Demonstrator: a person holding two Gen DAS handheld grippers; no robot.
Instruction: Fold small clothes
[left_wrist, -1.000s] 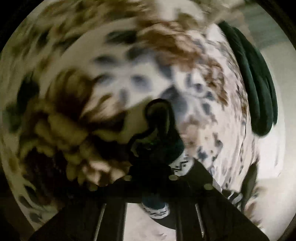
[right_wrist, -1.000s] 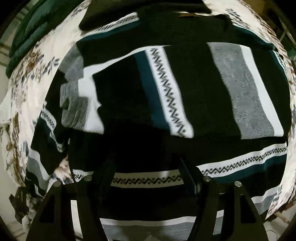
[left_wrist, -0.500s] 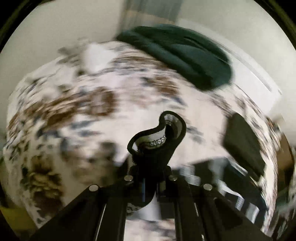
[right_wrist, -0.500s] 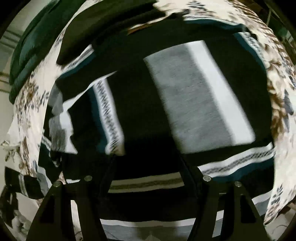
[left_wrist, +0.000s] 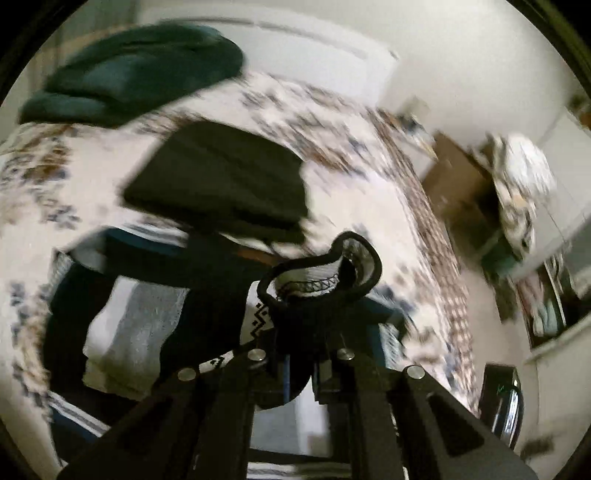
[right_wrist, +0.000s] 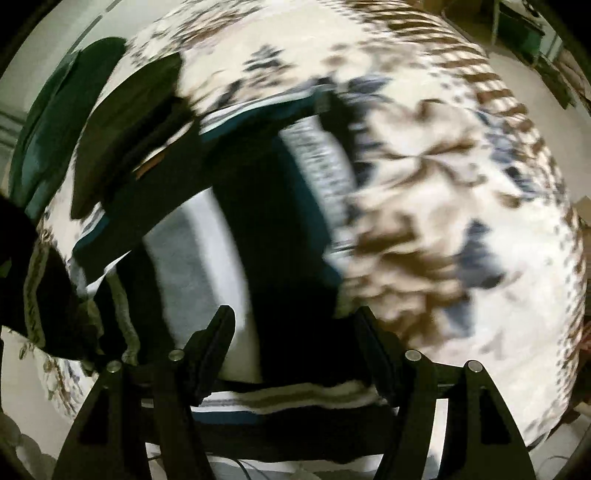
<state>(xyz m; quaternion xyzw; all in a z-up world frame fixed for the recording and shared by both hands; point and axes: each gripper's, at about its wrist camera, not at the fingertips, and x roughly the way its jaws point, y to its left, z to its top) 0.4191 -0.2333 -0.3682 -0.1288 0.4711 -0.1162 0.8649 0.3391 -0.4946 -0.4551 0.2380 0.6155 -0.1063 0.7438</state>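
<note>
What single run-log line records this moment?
left gripper: shut on sweater cuff | right gripper: open over striped sweater

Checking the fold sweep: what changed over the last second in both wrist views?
The left gripper, shut on the cuff of the striped sweater, carried it from over the floral bedspread across to above the sweater body, rolling as it went. The right gripper slid toward the sweater's edge by the bedspread. Unchanged: left grip on the cuff, right jaws open, black folded garment and green pillow.
</note>
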